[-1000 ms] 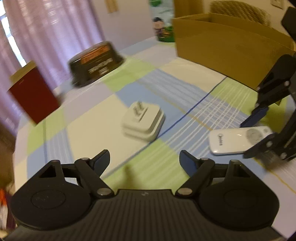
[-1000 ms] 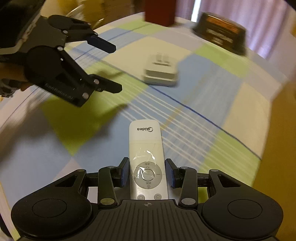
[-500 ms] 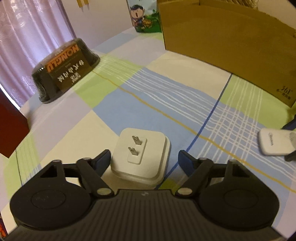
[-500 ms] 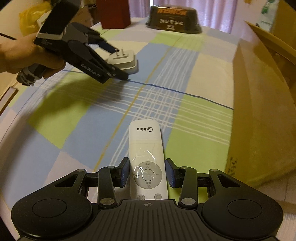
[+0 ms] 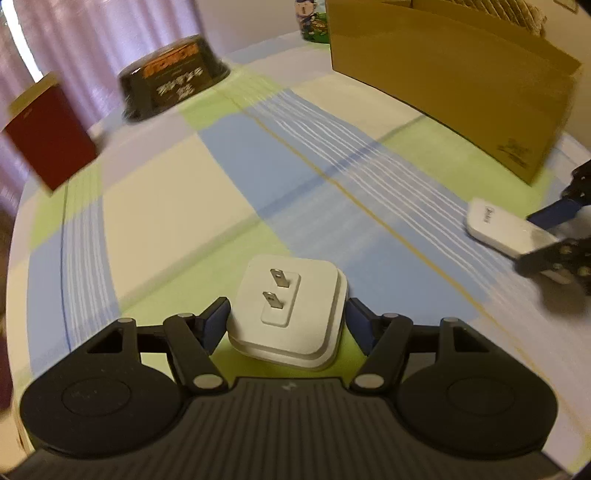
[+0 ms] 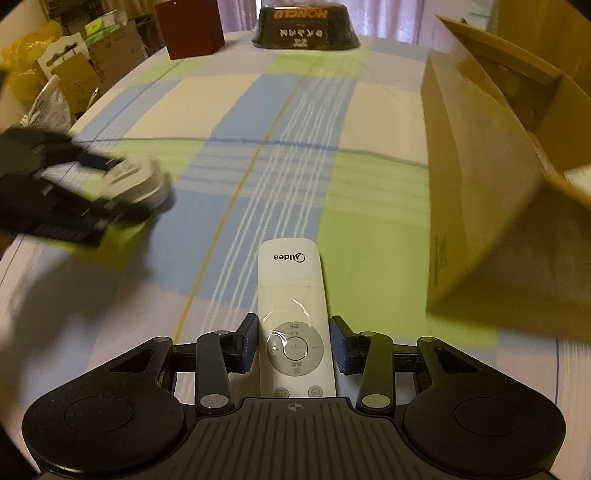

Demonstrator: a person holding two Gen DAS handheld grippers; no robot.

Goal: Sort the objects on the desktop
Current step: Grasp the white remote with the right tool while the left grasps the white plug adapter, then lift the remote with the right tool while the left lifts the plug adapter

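A white plug adapter (image 5: 288, 314) with two metal prongs facing up sits between the blue pads of my left gripper (image 5: 288, 326), which is shut on it just above the checked tablecloth (image 5: 184, 206). In the right wrist view the adapter (image 6: 142, 181) and that gripper are blurred at the left. My right gripper (image 6: 293, 345) is shut on a white Midea remote (image 6: 290, 280), held by its button end, with the remote pointing forward over the cloth. The remote (image 5: 502, 230) also shows at the right edge of the left wrist view.
An open cardboard box (image 6: 480, 166) stands along the right side of the table. At the far end are a black bowl-shaped package (image 6: 306, 22) and a dark red box (image 6: 190, 27). Bags and cartons (image 6: 55, 74) lie beyond the table's left edge.
My left gripper has come up to the adapter and shut its fingers on it. My right gripper has kept hold of the remote while swinging round, with the cardboard box now on its right.
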